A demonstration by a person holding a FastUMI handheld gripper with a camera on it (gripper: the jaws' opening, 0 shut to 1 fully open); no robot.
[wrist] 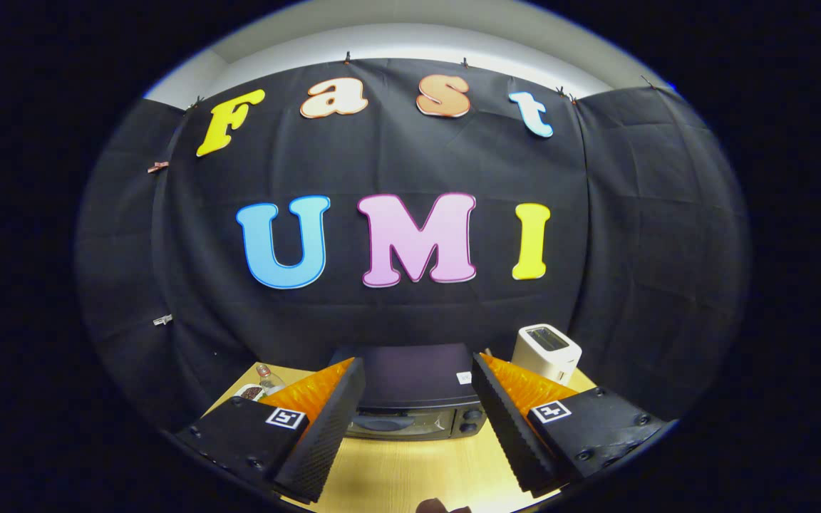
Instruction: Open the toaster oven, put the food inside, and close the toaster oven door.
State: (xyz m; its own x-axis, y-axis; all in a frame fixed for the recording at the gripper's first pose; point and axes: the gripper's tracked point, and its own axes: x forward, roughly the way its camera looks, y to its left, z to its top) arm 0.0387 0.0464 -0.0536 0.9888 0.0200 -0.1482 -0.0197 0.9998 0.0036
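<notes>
A dark toaster oven (pixel 414 388) stands on the wooden table (pixel 410 470) just beyond my fingers, its glass door (pixel 396 425) shut and two knobs on its right side. My gripper (pixel 417 406) hangs above the table in front of it, open, with nothing between the fingers. The left finger (pixel 325 434) and right finger (pixel 514 427) frame the oven's front. A small brown thing (pixel 433 506) peeks up at the near table edge between the fingers; I cannot tell what it is.
A white pop-up toaster (pixel 546 351) stands to the right of the oven, behind the right finger. Left of the oven lie a clear bottle (pixel 268 377) and a small white dish (pixel 249 392). Black cloth walls close the booth behind and beside the table.
</notes>
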